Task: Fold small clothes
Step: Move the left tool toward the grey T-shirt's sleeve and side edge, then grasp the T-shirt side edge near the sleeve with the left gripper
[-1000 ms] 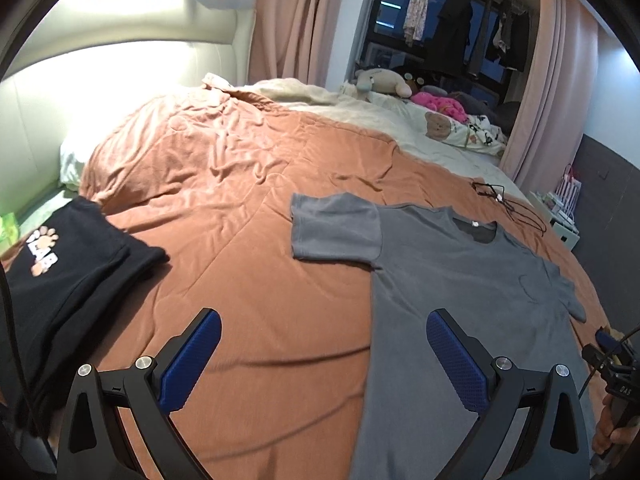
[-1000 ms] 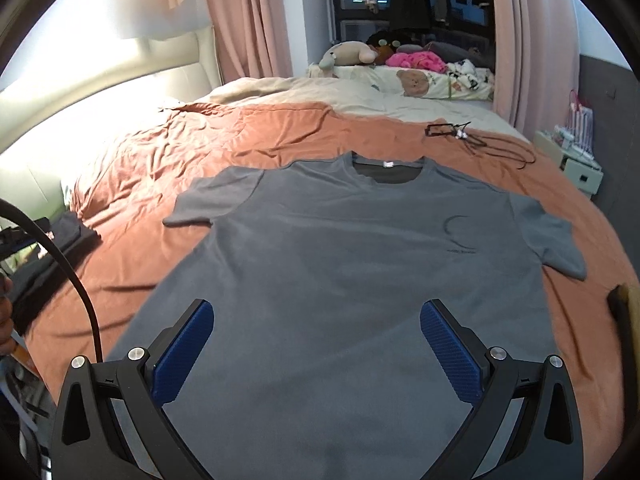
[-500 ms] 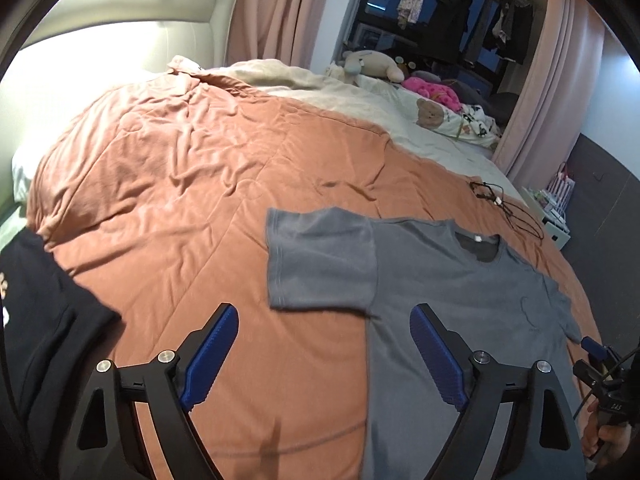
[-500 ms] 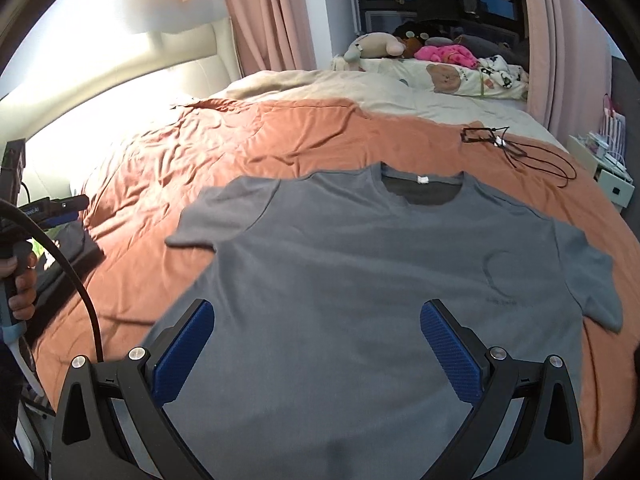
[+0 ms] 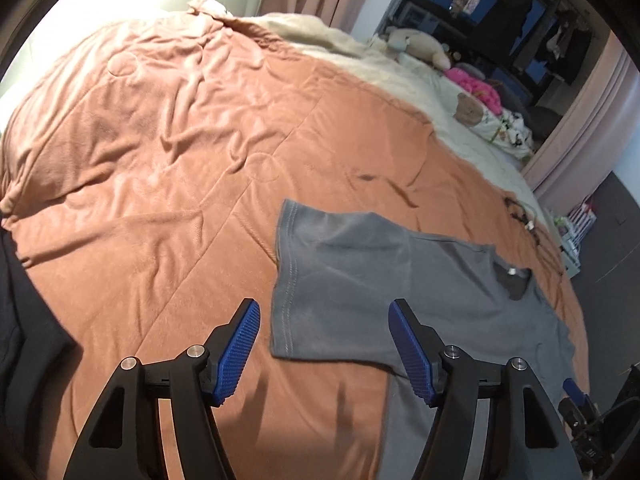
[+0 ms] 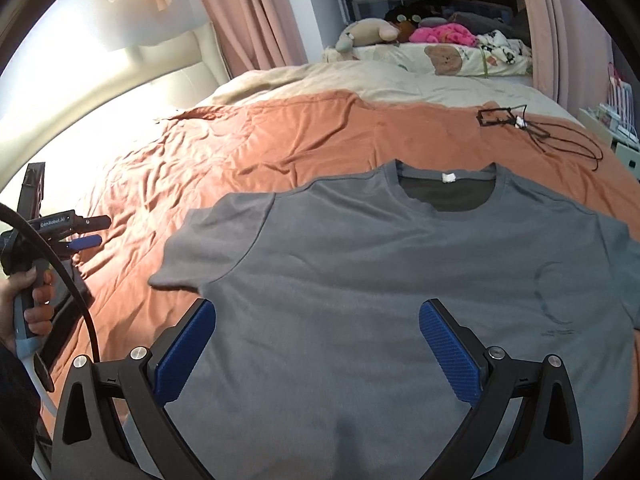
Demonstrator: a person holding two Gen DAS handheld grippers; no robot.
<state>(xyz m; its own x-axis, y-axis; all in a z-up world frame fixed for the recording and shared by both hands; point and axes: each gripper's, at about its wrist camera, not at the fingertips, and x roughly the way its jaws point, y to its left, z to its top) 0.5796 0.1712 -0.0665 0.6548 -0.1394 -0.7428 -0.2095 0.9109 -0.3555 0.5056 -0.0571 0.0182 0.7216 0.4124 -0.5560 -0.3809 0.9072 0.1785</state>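
Grey t-shirt (image 6: 392, 280) lies flat, front up, on the orange quilted bedspread (image 5: 168, 152); soft knit, ribbed round collar, small white neck tag (image 6: 449, 177) with nothing legible. Faint circular outline print (image 6: 554, 296) on the chest with a line of tiny text under it, too small to read.

Left gripper (image 5: 324, 344): jaws wide open, holding nothing, blue ribbed pads (image 5: 236, 354) on black plastic arms with silver screws. It hovers over the shirt's sleeve (image 5: 340, 280), which has a double-stitched hem. Can't tell if it touches the fabric.

Right gripper (image 6: 318, 354): jaws also wide open, empty, same blue textured pads, over the shirt's lower body.

In the right wrist view, left of the shirt, the person's left hand (image 6: 24, 312) holds the left gripper by its handle; white lettering on its body reads "GenRobot.AI".

Beyond the shirt's collar: tangled black cable (image 6: 536, 132) on the bedspread, then a cream blanket (image 6: 360, 80), plush toys (image 6: 368, 34) and a bear-print pillow (image 6: 452, 58).

Dark folded clothes (image 5: 24, 320) lie at the bedspread edge left of the shirt.
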